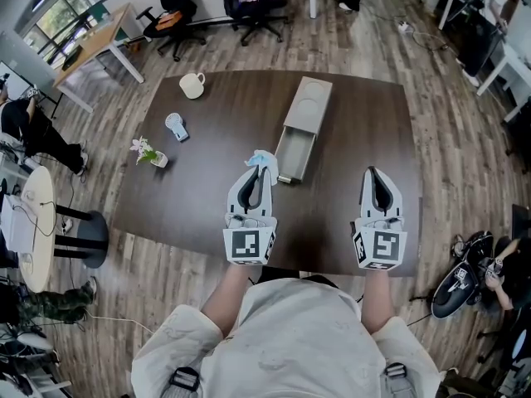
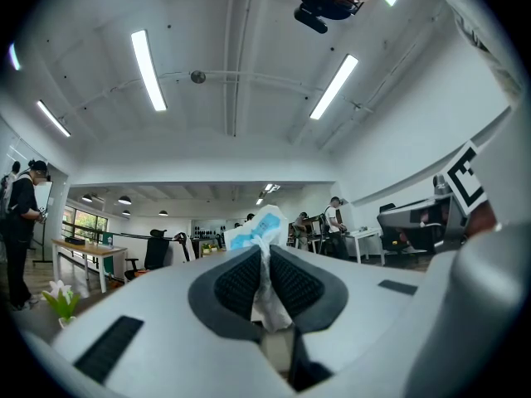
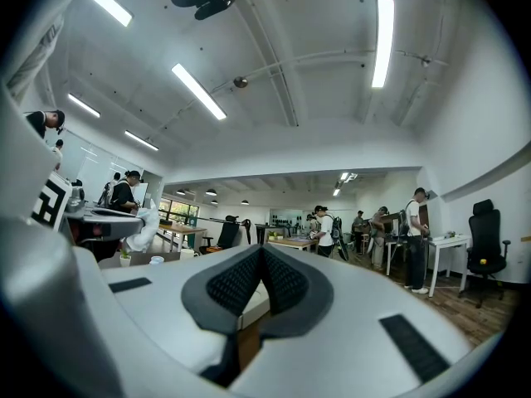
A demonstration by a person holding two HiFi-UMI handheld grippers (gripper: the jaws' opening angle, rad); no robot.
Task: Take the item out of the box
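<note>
A long grey box (image 1: 306, 111) lies on the dark table (image 1: 216, 197), its inner tray (image 1: 294, 157) slid out toward me. My left gripper (image 1: 258, 171) hovers just left of that tray's near end, shut on a crumpled white and light-blue packet (image 1: 262, 159). In the left gripper view the packet (image 2: 258, 232) sticks up from between the black pads (image 2: 238, 283), the left gripper (image 2: 265, 259) pinching its lower part. My right gripper (image 1: 371, 173) is held level to the right of the box, shut, and the right gripper (image 3: 261, 256) shows nothing between its pads.
A white mug (image 1: 192, 84) stands at the table's far left. A small blue and white object (image 1: 176, 127) and a little flower pot (image 1: 149, 152) sit at the left edge. Office chairs (image 1: 254, 2), desks and people surround the table.
</note>
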